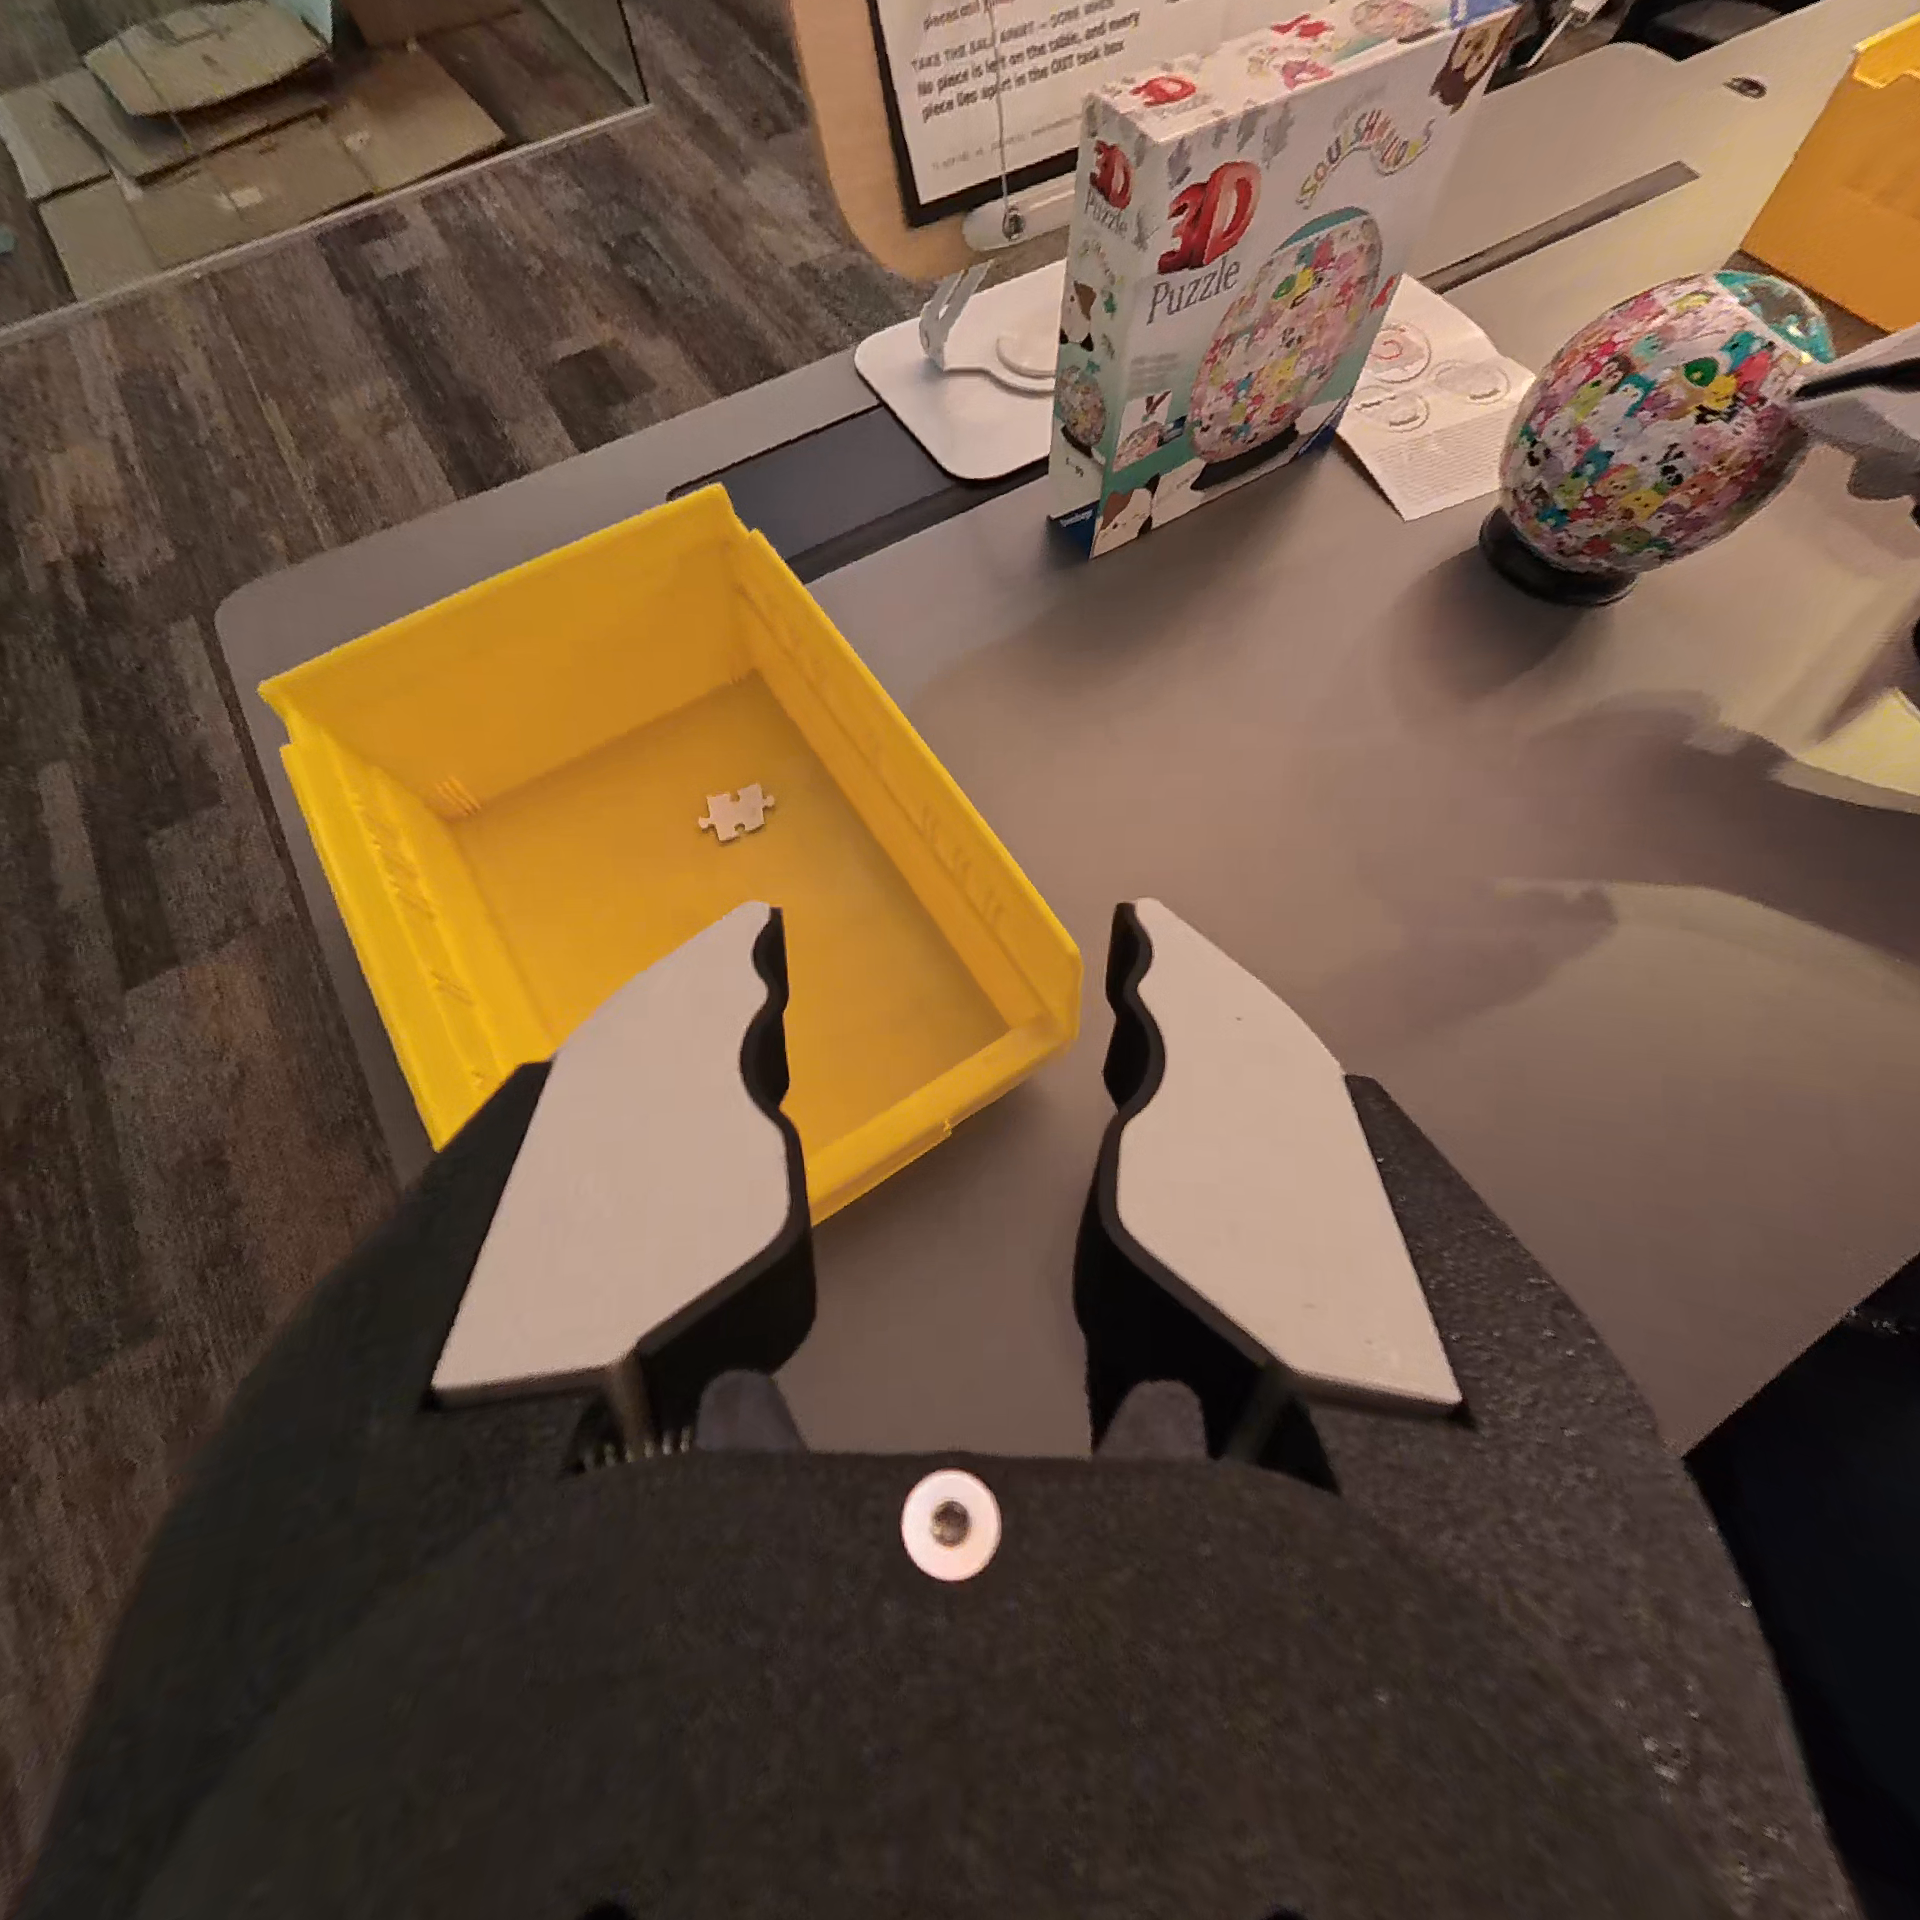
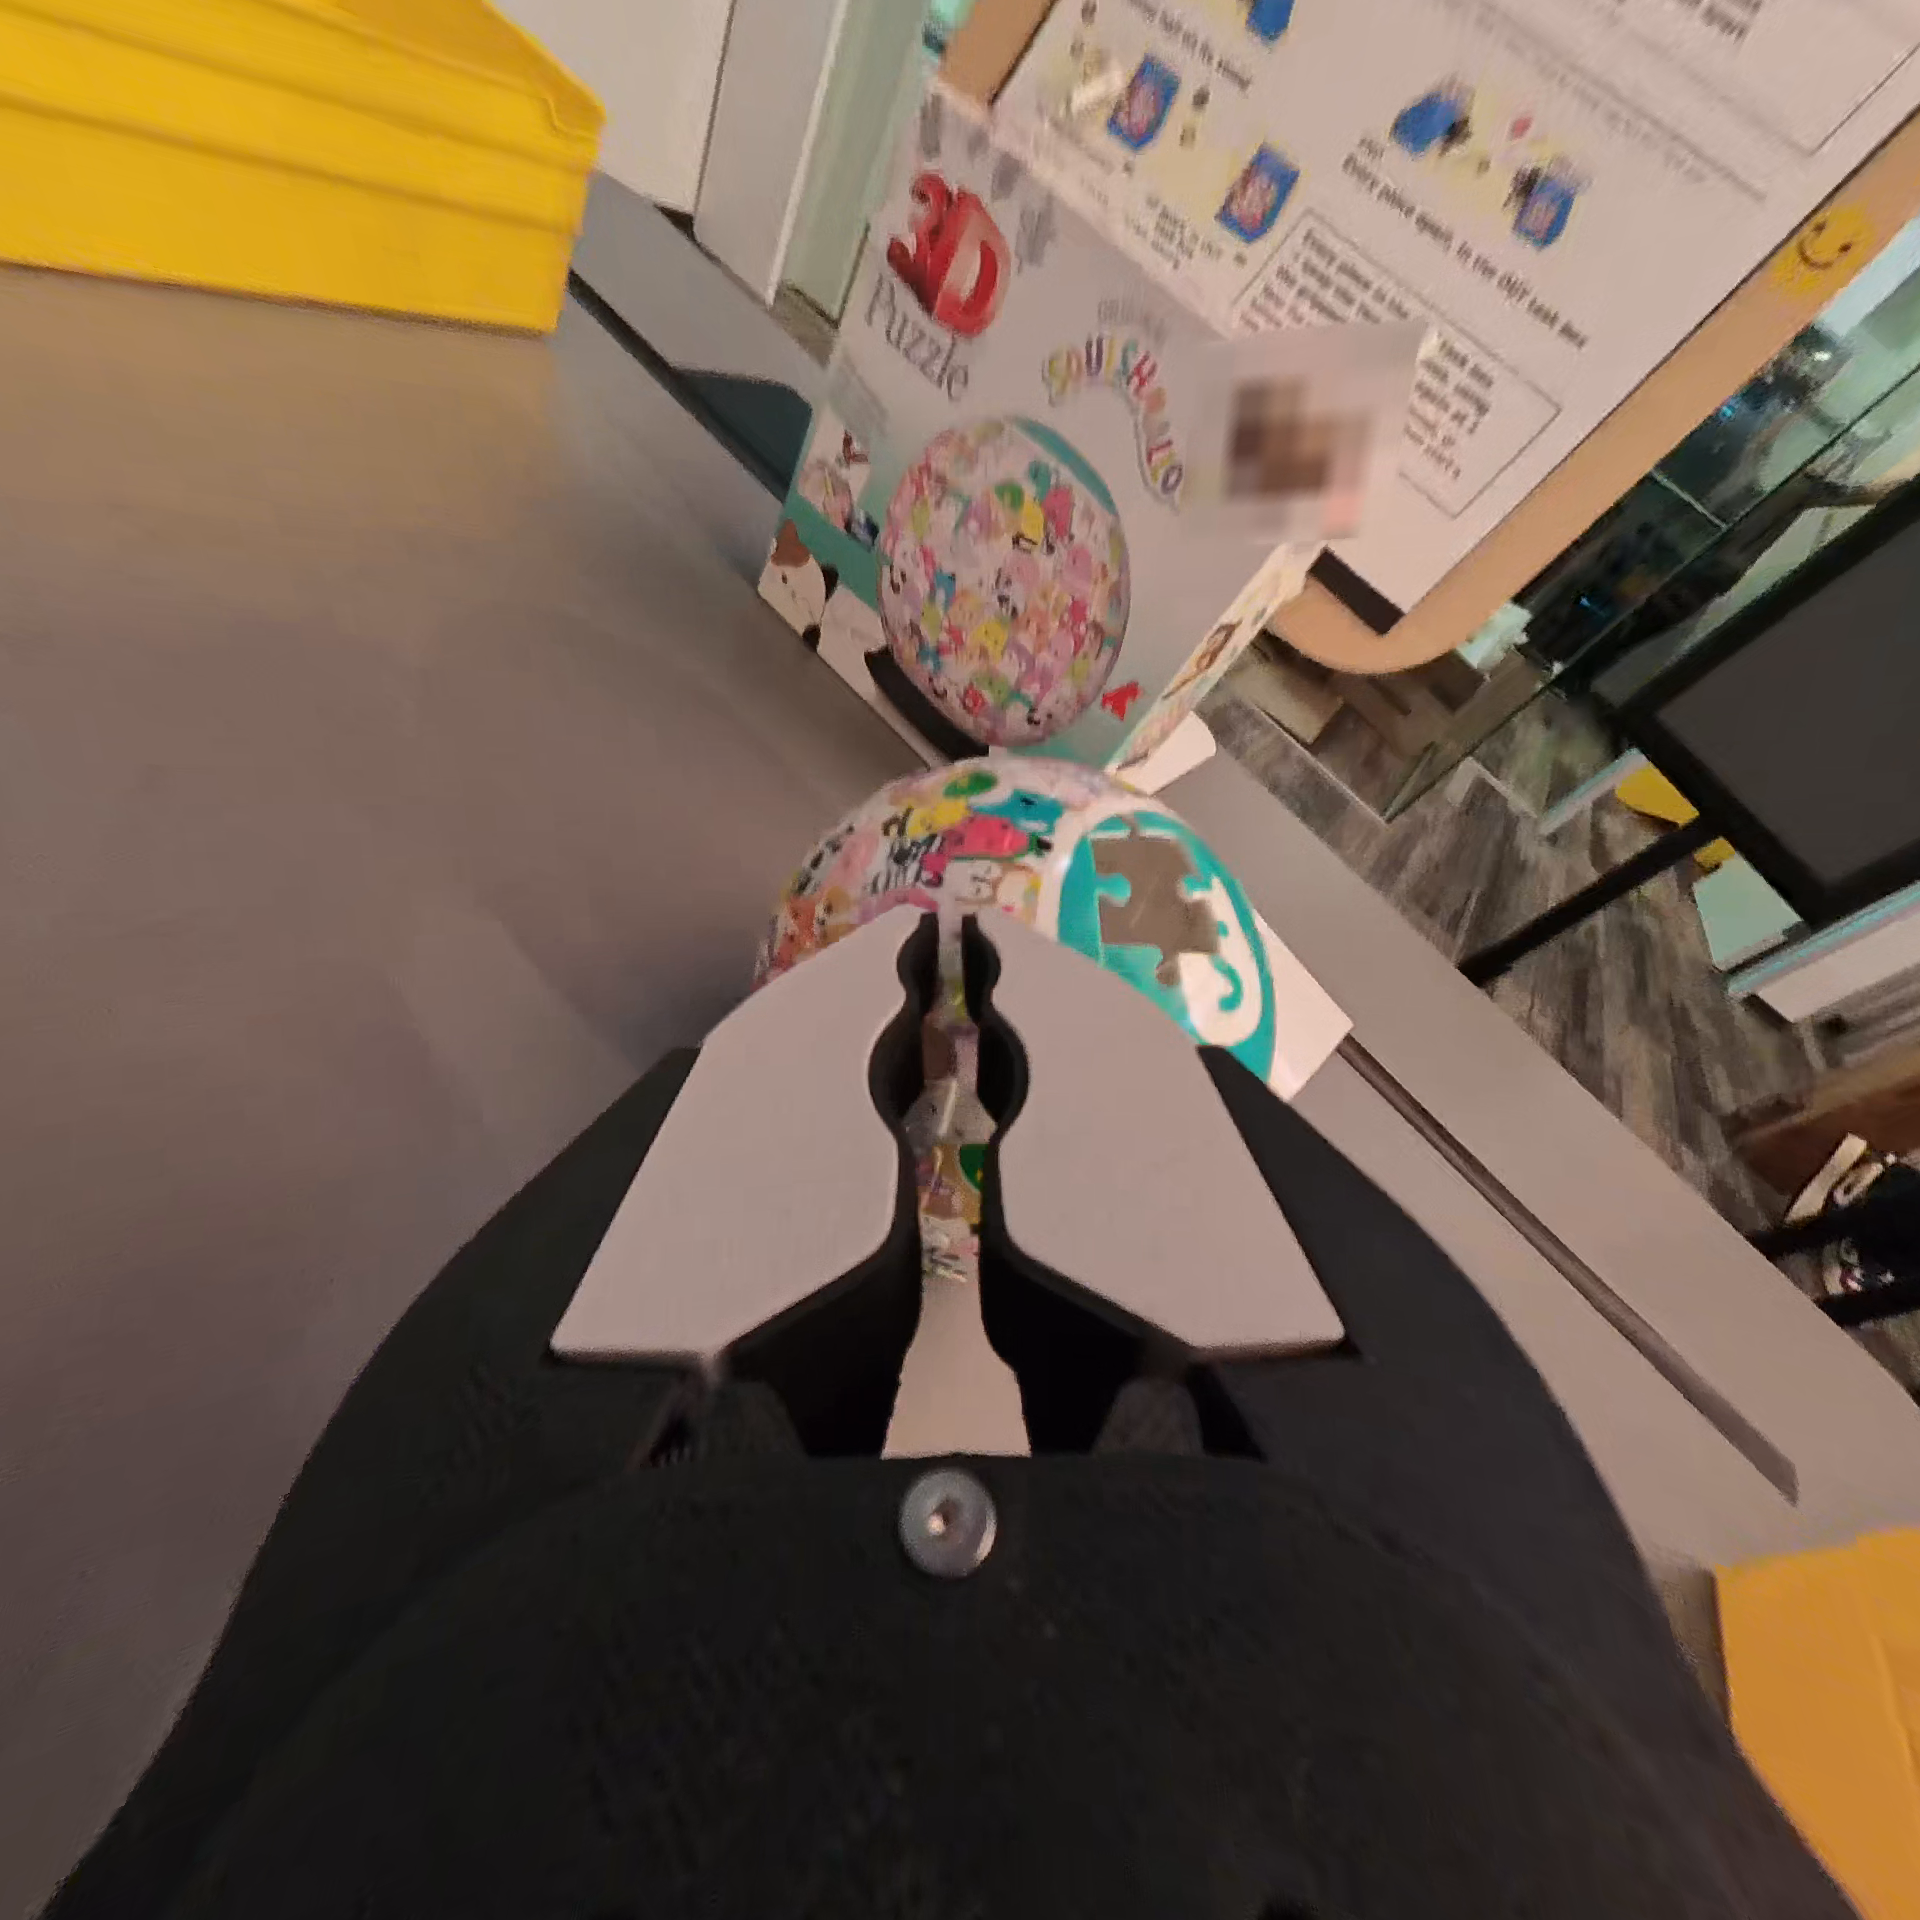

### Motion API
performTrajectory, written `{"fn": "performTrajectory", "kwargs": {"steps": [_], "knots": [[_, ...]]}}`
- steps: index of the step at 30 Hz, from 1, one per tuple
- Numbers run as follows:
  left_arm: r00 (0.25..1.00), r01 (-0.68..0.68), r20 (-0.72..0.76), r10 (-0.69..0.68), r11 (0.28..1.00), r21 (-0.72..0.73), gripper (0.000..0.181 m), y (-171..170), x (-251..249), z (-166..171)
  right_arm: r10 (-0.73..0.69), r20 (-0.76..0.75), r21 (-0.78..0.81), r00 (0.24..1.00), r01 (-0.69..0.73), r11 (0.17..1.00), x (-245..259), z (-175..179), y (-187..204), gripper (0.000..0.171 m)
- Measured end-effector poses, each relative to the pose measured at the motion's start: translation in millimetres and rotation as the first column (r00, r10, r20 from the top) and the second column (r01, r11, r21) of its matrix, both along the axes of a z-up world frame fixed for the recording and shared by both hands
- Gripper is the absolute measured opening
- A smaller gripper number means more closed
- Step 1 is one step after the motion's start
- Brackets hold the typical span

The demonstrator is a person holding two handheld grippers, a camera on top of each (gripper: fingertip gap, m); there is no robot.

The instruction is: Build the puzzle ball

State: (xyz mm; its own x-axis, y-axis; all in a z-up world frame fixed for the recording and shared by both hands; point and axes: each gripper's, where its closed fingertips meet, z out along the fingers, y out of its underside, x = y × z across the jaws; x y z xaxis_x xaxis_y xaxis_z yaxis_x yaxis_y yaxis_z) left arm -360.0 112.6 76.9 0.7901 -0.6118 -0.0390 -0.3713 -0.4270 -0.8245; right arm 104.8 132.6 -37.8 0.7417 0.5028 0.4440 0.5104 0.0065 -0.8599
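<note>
Left tool (image 1: 943, 925) spread above bin (image 1: 582, 665); right tool (image 2: 951, 940) nearly pressed together, grasp unclear against blurred puzzle ball (image 2: 997, 842).

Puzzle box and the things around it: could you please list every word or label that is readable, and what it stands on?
I can't quote writing, so here is only what bears it:
puzzle box: large coloured lettering on its front, legible.
wall poster: black printed lines, partly legible.
leaflet: print too small to read.
</note>
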Motion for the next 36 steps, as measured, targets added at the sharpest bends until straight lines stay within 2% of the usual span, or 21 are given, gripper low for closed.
{"fn": "performTrajectory", "kwargs": {"steps": [5, 10, 12, 14, 16, 19, 22, 25, 27, 30, 34, 36], "knots": [[0.997, 0.045, -0.066, -0.042, 0.998, 0.037, 0.059, -0.1, 10.5, 6.1, 0.024, -0.107, 0.085, 0.994, -0.015, 0.996, -5.1, 27.3, -6.3, 0.003], [0.992, 0.029, -0.126, -0.026, 0.999, 0.017, 0.059, 13.0, 4.3, 3.3, -0.014, -0.043, -0.010, 0.999, 0.013, 1.000, -5.1, 4.1, 6.8, 0.004], [0.989, 0.007, -0.144, -0.011, 1.000, -0.023, 0.058, 23.3, -4.3, -5.0, 0.023, -0.109, 0.086, 0.994, -0.013, 0.996, -11.4, 29.1, -5.7, 0.004], [0.982, -0.015, -0.190, -0.005, 0.995, -0.100, 0.055, 37.1, -13.9, -22.0, 0.127, -0.196, 0.219, 0.972, -0.083, 0.972, -24.5, 62.5, -28.7, 0.003], [0.959, -0.047, -0.283, 0.001, 0.987, -0.157, 0.053, 58.7, -24.8, -44.7, 0.181, -0.246, 0.265, 0.952, -0.114, 0.957, -33.4, 74.6, -42.2, 0.003], [0.931, -0.056, -0.362, -0.045, 0.963, -0.263, 0.056, 95.8, -24.3, -86.9, 0.225, -0.247, 0.248, 0.942, -0.163, 0.955, -51.6, 63.3, -45.5, 0.003], [0.939, -0.041, -0.335, -0.081, 0.939, -0.342, 0.058, 137.9, -10.4, -134.0, 0.262, -0.180, 0.189, 0.948, -0.228, 0.955, -74.5, 43.1, -42.1, 0.003], [0.927, -0.041, -0.361, -0.097, 0.934, -0.356, 0.067, 174.7, -5.2, -176.7, 0.277, -0.142, 0.138, 0.950, -0.259, 0.956, -88.1, 33.2, -40.4, 0.004], [0.921, -0.036, -0.378, -0.096, 0.944, -0.328, 0.072, 193.9, -3.2, -193.2, 0.288, -0.132, 0.138, 0.948, -0.271, 0.953, -91.7, 33.9, -42.0, 0.004], [0.936, 0.012, -0.324, -0.139, 0.931, -0.364, 0.078, 202.2, 5.9, -207.9, 0.282, -0.125, 0.130, 0.951, -0.266, 0.955, -89.8, 34.4, -41.4, 0.004], [0.912, 0.045, -0.359, -0.198, 0.920, -0.390, 0.078, 207.4, 0.7, -226.4, 0.287, -0.121, 0.109, 0.950, -0.275, 0.955, -85.5, 30.6, -41.9, 0.004], [0.933, 0.064, -0.299, -0.200, 0.910, -0.410, 0.063, 207.9, 4.8, -227.4, 0.285, -0.121, 0.108, 0.951, -0.273, 0.956, -82.5, 28.5, -42.2, 0.004]]}}
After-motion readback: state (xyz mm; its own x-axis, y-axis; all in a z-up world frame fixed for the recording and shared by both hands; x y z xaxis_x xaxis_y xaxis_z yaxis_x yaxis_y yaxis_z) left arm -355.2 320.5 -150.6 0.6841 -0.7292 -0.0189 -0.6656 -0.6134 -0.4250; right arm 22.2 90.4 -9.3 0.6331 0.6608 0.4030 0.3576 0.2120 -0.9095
